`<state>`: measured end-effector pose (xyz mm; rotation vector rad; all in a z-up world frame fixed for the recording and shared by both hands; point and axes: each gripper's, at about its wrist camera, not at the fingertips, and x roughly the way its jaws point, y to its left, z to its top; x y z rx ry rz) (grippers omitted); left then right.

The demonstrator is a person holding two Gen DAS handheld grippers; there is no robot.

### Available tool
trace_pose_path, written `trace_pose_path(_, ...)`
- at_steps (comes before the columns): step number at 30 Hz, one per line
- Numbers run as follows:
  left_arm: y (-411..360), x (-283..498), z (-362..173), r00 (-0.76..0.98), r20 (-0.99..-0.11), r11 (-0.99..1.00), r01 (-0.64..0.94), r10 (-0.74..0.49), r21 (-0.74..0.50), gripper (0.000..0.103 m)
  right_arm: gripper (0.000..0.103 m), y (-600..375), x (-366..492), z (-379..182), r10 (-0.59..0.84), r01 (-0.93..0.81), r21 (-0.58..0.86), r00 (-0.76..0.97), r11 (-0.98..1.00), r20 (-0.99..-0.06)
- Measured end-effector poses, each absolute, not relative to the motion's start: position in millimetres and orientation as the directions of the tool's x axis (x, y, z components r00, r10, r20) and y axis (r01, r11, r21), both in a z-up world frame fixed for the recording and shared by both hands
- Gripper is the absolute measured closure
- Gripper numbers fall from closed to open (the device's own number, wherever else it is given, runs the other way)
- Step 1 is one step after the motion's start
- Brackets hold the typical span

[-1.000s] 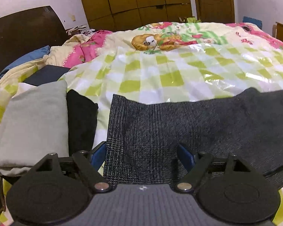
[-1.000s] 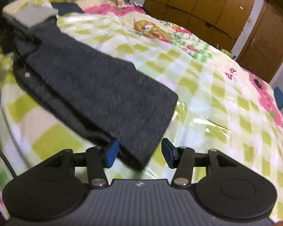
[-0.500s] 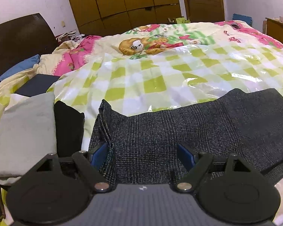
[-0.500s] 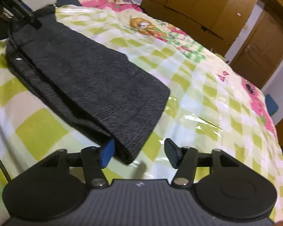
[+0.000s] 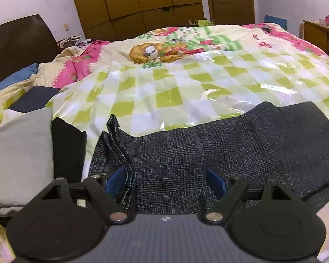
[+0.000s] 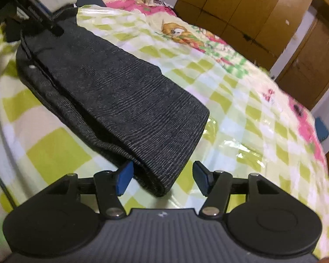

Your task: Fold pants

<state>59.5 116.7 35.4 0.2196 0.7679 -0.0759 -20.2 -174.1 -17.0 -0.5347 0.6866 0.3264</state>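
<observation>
Dark grey checked pants lie folded lengthwise on the green-checked plastic sheet on the bed. My left gripper is open at the waistband end, its jaws straddling the cloth; loose waistband layers stand up by the left finger. In the right wrist view the pants stretch away to the upper left. My right gripper is open at the folded leg end, which lies between its jaws. The left gripper also shows far off in the right wrist view.
A grey folded garment and a black one lie left of the pants. A pink cartoon quilt, a dark headboard, wooden wardrobes and a door lie beyond.
Both grippers have drawn back and lowered. The pants have settled flat on the sheet. The waistband layers now stand apart by my left finger.
</observation>
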Motion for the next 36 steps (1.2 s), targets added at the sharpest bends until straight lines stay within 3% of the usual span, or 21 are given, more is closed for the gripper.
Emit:
trace_pose_path(4, 112.3, 60.1, 33.0, 0.711, -0.703, 0.971, 0.163, 0.009, 0.177, 0.011, 0.042, -176.2, -19.4, -26.9, 0.050, -0.443, -0.433, 0.742, 0.785, -0.668)
trace_pose_path(9, 106.8, 64.4, 29.6, 0.703, -0.711, 0.970, 0.178, -0.010, 0.163, 0.010, 0.042, -183.4, -19.4, -22.9, 0.061, -0.396, -0.408, 0.775, 0.823, -0.629)
trace_pose_path(14, 91.4, 66.4, 26.9, 0.691, -0.721, 0.961, 0.232, -0.053, 0.152, 0.010, 0.042, -169.7, -15.2, -35.6, 0.057, -0.442, -0.510, 0.794, 0.738, -0.605)
trace_pose_path(29, 69.6, 70.6, 16.6, 0.658, -0.747, 0.945, 0.296, -0.095, 0.141, 0.010, 0.042, -203.8, -21.4, -11.6, 0.079, -0.395, -0.347, 0.749, 0.851, -0.658)
trace_pose_path(36, 68.0, 66.5, 19.5, 0.657, -0.747, 0.939, 0.314, -0.107, 0.142, 0.010, 0.041, -196.3, -32.8, -15.8, 0.066, -0.439, -0.410, 0.743, 0.800, -0.666)
